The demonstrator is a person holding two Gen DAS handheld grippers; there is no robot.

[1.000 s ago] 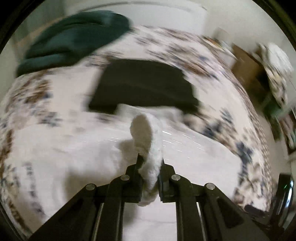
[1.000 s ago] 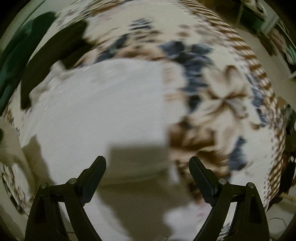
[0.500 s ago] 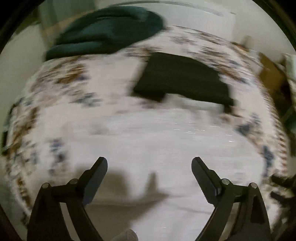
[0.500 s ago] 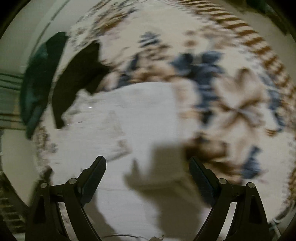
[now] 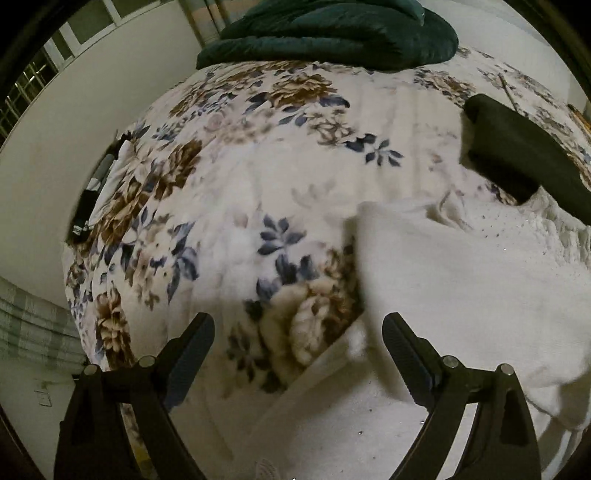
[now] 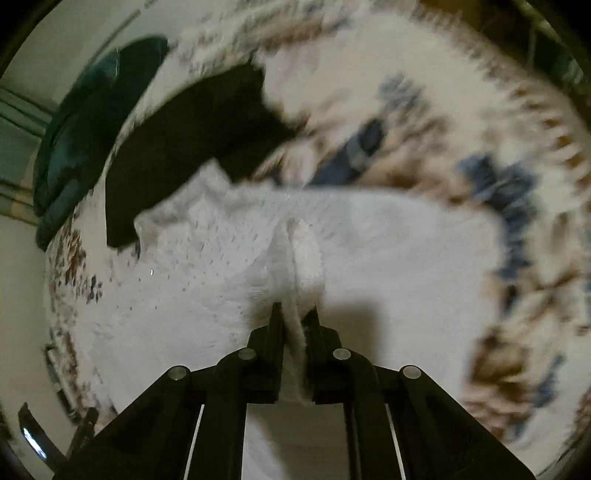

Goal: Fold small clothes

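A white fluffy garment lies on the flowered bed cover, at the right and bottom of the left wrist view. My left gripper is open and empty, over the garment's left edge and the cover. In the right wrist view my right gripper is shut on a pinched ridge of the white garment near its middle. A folded black garment lies just beyond the white one; it also shows in the right wrist view.
A dark green quilt is bunched at the far end of the bed, also in the right wrist view. A pale wall runs along the bed's left side, with small dark items in the gap.
My left gripper let go of the white garment, opened and swung left. My right gripper, open before, has closed on a fold of the white garment.
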